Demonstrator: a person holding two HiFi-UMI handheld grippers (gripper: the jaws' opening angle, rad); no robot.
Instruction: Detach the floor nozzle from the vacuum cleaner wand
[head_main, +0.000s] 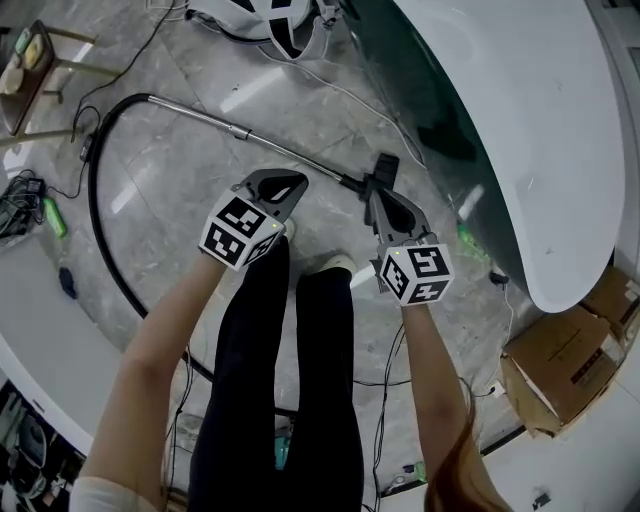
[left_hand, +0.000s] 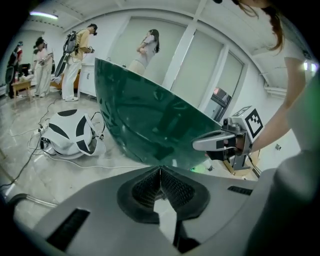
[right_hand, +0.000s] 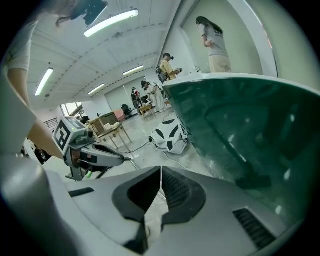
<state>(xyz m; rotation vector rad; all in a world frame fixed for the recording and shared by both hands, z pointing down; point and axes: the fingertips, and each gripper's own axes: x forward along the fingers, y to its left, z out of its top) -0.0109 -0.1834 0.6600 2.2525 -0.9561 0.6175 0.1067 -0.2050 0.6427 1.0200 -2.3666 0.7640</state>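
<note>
The left gripper (left_hand: 160, 170) and right gripper (right_hand: 160, 170) both have their jaws pressed together, empty. Just past the right claw's tips lies the black floor nozzle (head_main: 384, 167), joined to the metal wand (head_main: 262, 138), which crosses just ahead of the left claw. Farther left curves the black hose (head_main: 94, 200).

Glossy grey marble floor (head_main: 180, 150) fills the centre; a curved white counter with dark green side (head_main: 520, 120) sweeps the upper right; brown cardboard boxes (head_main: 565, 360) sit lower right.

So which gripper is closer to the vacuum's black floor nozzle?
Right. The right gripper sits close beside the nozzle; the left gripper is farther off, beside the wand.
</note>
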